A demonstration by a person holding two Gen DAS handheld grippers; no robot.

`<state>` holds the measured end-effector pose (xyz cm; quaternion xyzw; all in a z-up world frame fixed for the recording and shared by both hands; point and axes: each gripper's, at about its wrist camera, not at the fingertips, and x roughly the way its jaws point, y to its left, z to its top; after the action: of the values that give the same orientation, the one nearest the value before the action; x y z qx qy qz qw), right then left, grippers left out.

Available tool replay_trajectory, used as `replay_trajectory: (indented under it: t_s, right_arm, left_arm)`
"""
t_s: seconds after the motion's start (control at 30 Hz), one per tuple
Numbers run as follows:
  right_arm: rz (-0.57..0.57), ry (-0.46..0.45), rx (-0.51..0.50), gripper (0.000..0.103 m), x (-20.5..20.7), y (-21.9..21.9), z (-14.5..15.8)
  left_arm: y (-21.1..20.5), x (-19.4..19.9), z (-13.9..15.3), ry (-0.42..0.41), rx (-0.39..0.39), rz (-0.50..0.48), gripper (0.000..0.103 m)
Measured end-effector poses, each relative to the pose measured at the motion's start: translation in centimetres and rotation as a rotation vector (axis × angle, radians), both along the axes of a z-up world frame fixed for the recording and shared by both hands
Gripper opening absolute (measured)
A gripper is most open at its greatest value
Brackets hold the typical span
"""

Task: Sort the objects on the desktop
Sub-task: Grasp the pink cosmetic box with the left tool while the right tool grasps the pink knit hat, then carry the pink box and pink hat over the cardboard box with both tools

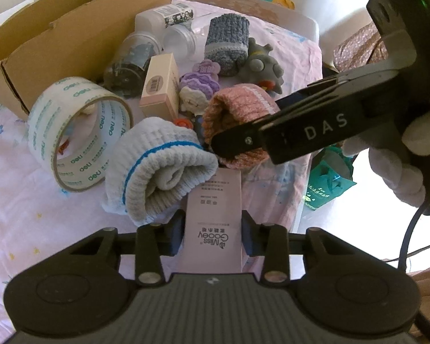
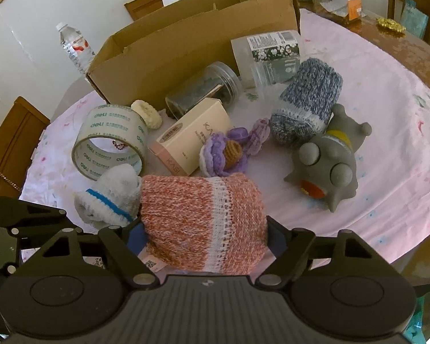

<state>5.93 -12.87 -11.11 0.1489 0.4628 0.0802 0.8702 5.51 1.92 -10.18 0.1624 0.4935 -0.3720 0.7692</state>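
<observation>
The jaws of the left gripper are clenched on a pink card, one blue pad against each long edge; the card runs forward from the jaws and its far end passes under the pink sock roll. The jaws of the right gripper are closed around that pink sock roll, a pad pressing each side, so the roll sits crosswise between them.

Landmark: the pink sock roll. All positions below are given from it, in the right wrist view.

- White sock roll with a blue stripe: touching it on the left.
- Tape roll: beyond the white sock roll, standing on its edge.
- Cream box and purple crochet flower: just behind the landmark.
- Blue sock roll and grey toy: behind and to the right, touching each other.
- Cardboard box: at the back, well apart, open at the top; probably the receiving container.

Judgement: the card appears to be the label attached to the pink sock roll, so both grippers hold one item. Gripping the label steadies the soft roll while the right jaws carry its bulk. The item is low over the pink cloth on the surface; contact cannot be confirmed. Most things are unsorted.
</observation>
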Motion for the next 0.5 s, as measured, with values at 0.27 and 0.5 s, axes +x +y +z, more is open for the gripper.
replay_trajectory:
  t_s: [0.27,0.5]
  right_arm:
    - [0.018,-0.028,-0.034,0.075,-0.1,-0.2,1.4]
    - [0.028,-0.053,-0.060,0.074,-0.3,-0.4,3.1]
  left_arm:
    - [-0.1,-0.3,1.0,-0.013,-0.016,-0.006,0.039]
    - [0.1,-0.6,3.2,-0.049,-0.030,-0.012,0.039]
